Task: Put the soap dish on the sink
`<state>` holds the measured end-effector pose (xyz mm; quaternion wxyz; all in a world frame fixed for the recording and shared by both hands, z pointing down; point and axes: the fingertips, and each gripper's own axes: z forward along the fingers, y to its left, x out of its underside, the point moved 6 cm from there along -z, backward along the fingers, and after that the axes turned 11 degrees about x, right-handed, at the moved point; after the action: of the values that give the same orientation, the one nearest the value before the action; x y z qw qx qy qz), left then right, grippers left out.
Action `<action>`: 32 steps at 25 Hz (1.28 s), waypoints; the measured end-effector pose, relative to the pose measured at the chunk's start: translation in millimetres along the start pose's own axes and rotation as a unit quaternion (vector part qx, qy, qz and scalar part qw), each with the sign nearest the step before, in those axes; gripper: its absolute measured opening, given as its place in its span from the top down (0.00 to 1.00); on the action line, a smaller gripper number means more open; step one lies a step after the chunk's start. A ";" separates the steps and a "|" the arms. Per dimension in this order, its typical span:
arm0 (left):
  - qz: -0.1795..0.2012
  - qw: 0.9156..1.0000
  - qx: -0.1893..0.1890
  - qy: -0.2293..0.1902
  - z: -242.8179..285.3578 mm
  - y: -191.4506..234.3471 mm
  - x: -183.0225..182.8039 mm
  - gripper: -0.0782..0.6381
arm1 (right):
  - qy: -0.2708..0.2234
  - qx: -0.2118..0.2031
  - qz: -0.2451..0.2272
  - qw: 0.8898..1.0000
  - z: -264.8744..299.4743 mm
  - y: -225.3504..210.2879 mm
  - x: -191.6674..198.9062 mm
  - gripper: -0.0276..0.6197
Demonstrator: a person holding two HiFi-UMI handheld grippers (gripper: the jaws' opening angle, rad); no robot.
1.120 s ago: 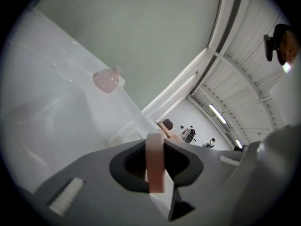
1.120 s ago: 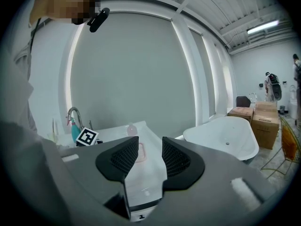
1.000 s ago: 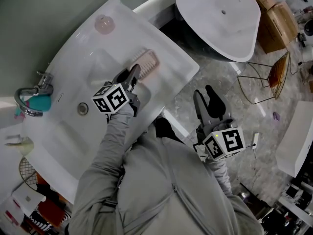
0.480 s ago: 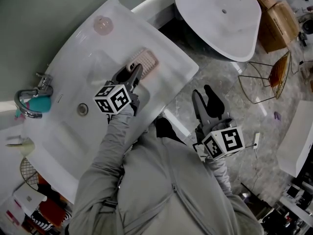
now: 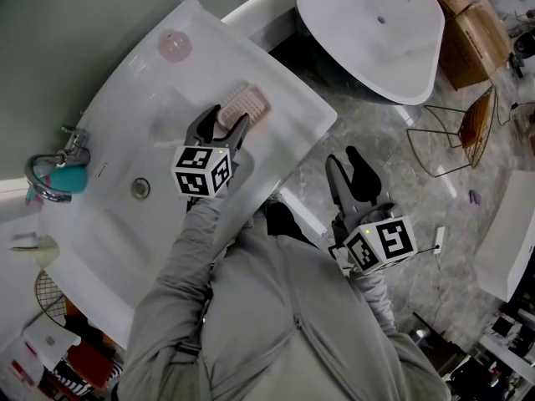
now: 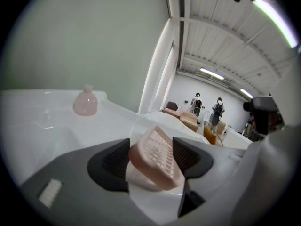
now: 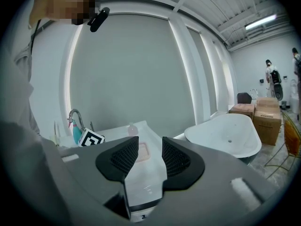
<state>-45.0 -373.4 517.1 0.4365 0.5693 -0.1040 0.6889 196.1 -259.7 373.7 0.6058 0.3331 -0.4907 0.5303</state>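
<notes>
In the head view, the soap dish (image 5: 244,105) is lying on the rim of the sink (image 5: 288,128), at the tips of the left tool (image 5: 221,125). In the left gripper view, that tool's jaws have just been opening and are standing released either side of the dish. In the right gripper view, the right tool (image 7: 149,155) is hanging spread and empty, so seemingly only the withdrawing is remaining.

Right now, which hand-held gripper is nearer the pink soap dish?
Left. The left hand-held gripper has just been opening its jaws, with the soap dish between them on the sink. The right hand-held gripper is open and empty, off the sink, over the floor.
</notes>
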 end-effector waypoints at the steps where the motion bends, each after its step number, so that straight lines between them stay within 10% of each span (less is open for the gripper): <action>1: 0.007 1.000 -0.004 0.004 0.3 0.3 0.1 0.46 | 0.000 0.000 0.000 1.000 -0.7 -0.2 0.4 0.72; 32: 0.026 0.997 -0.038 -0.064 -71.1 -3.2 -35.8 0.45 | -0.017 -0.046 -0.014 0.999 8.4 33.8 -10.2 0.72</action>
<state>-93.0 -343.3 461.1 0.4317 0.5927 -0.1728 0.6576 161.8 -263.4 362.5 0.6192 0.3209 -0.5201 0.4931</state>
